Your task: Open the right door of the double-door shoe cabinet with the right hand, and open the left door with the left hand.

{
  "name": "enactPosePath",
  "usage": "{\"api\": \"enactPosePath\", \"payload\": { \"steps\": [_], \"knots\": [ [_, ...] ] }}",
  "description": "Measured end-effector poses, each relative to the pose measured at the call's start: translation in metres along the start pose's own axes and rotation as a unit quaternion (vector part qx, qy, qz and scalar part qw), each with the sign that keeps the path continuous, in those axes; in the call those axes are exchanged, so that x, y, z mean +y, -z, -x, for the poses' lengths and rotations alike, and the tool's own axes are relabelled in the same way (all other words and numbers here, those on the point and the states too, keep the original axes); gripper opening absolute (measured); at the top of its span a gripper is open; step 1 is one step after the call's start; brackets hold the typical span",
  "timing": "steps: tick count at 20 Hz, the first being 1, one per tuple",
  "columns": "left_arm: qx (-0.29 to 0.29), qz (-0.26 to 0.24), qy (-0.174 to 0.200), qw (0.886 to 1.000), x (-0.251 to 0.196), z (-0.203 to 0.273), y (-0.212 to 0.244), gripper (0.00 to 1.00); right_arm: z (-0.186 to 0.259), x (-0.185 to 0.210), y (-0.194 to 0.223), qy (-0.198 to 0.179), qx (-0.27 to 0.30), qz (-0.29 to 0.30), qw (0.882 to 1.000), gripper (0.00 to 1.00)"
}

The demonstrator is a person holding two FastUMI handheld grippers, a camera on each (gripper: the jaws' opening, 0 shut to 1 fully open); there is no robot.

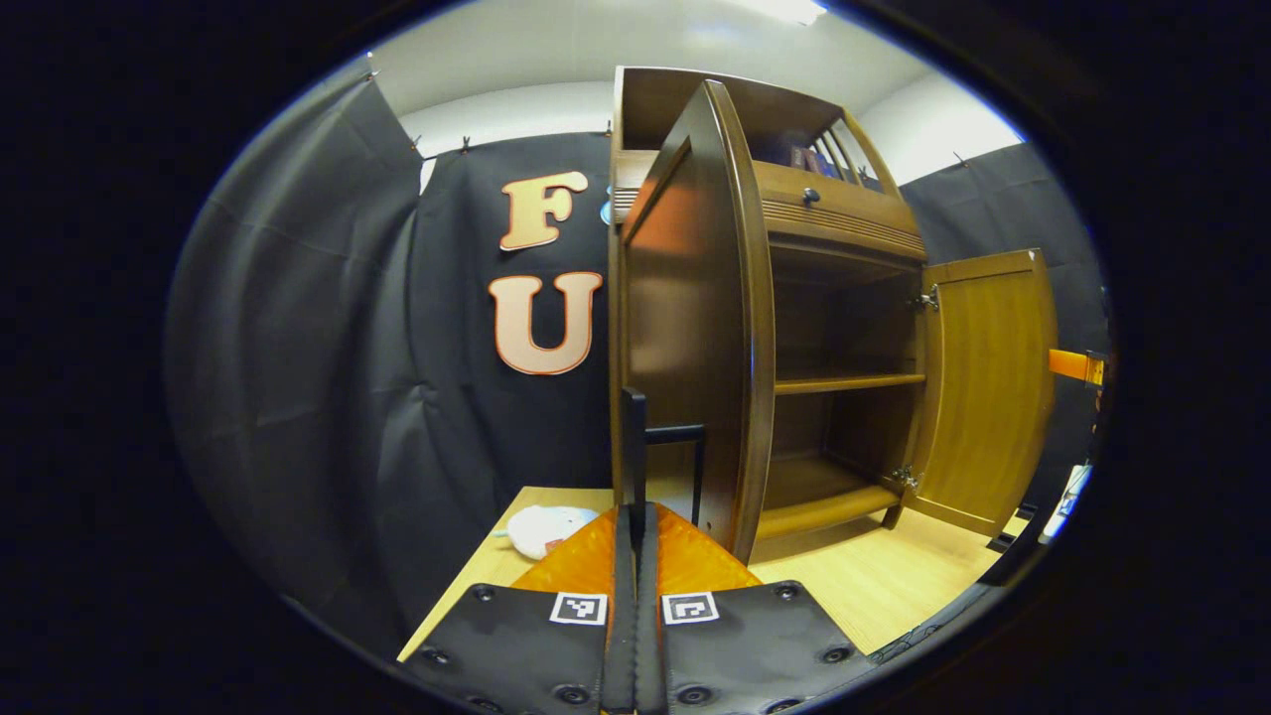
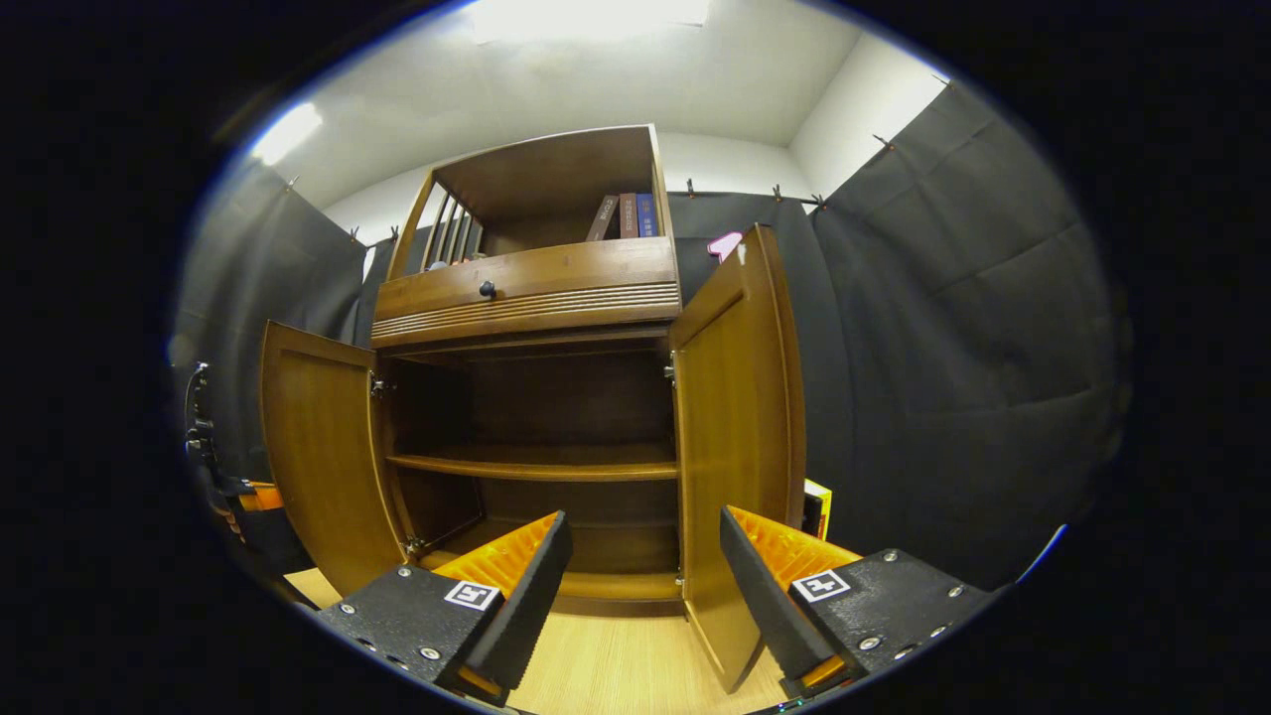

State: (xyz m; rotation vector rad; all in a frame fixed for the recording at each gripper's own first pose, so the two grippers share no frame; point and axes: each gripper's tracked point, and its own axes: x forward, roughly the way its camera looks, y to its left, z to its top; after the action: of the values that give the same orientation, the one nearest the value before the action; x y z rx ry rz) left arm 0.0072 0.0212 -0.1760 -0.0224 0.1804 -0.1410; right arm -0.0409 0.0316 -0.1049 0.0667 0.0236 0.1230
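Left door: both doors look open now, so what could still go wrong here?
The left gripper is shut on the left door's handle; pulling further may overswing the left door and strain its hinges. The right gripper is open, its fingers close to the right door, so a careless retreat could knock it.

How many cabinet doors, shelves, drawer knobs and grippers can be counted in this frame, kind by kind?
Open cabinet doors: 2, left door and right door
Middle shelf: 1
Drawer knob: 1
Grippers: 2, left gripper shut on the left door's handle, right gripper open
Total: 6
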Motion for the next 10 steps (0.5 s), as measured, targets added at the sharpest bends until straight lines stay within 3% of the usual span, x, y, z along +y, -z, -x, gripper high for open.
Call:
{"api": "enactPosePath", "payload": {
  "steps": [1, 2, 5, 10],
  "knots": [
    [0.0, 0.002, -0.002, 1.0, 0.007, 0.0, 0.0, 0.06, -0.002, 0.004, 0.0, -0.003, 0.0, -0.001, 1.0, 0.92],
    [-0.001, 0.005, -0.004, 1.0, 0.012, 0.0, 0.001, 0.06, -0.004, 0.009, 0.0, -0.005, 0.0, -0.001, 1.0, 0.99],
    [0.0, 0.011, -0.014, 1.0, 0.031, -0.003, 0.0, 0.06, -0.008, 0.023, 0.003, -0.013, 0.0, -0.003, 1.0, 0.99],
    [0.003, 0.032, 0.009, 0.999, 0.048, -0.004, 0.001, 0.06, -0.027, 0.045, 0.008, -0.025, 0.005, -0.01, 1.0, 0.99]
  ]
}}
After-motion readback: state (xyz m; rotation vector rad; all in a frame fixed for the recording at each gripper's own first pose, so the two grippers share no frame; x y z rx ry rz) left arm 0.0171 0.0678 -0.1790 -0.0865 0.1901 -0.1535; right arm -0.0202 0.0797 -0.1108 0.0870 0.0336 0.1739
